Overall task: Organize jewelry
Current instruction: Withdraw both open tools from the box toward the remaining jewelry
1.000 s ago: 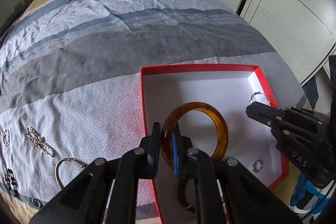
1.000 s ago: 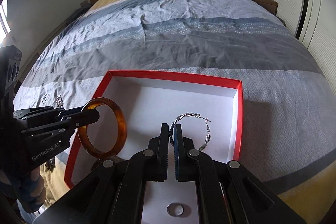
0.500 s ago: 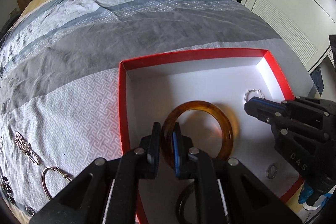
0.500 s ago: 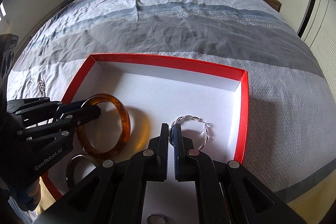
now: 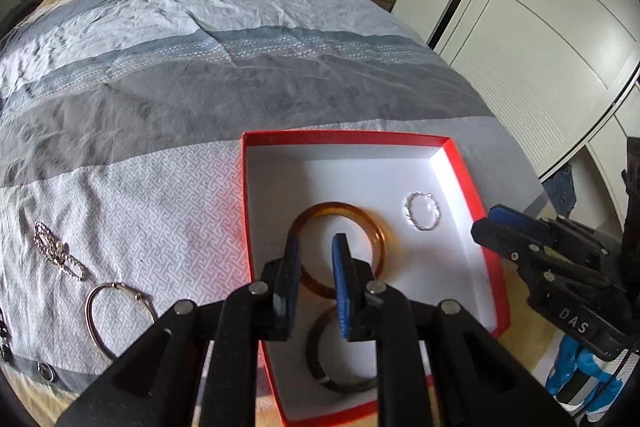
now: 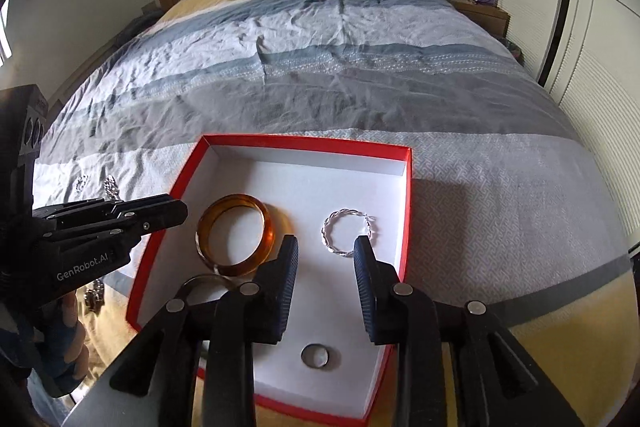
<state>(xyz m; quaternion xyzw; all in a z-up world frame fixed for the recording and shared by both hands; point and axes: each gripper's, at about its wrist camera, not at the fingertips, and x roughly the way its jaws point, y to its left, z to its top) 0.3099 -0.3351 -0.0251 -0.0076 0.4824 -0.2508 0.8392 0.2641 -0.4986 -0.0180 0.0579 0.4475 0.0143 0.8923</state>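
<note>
left hand-held gripper [image 5: 316, 251]: hovering spread, gripping nothing
right hand-held gripper [image 6: 326, 255]: hovering spread wide
amber bangle [image 6: 236, 241]: lying inside red box [image 6: 406, 211]
twisted silver hoop [image 6: 347, 238]: lying beside it

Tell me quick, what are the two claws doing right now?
Left gripper: open, holding nothing; the amber bangle lies in the red box.
Right gripper: open, holding nothing; the twisted silver hoop lies in the box.
</note>
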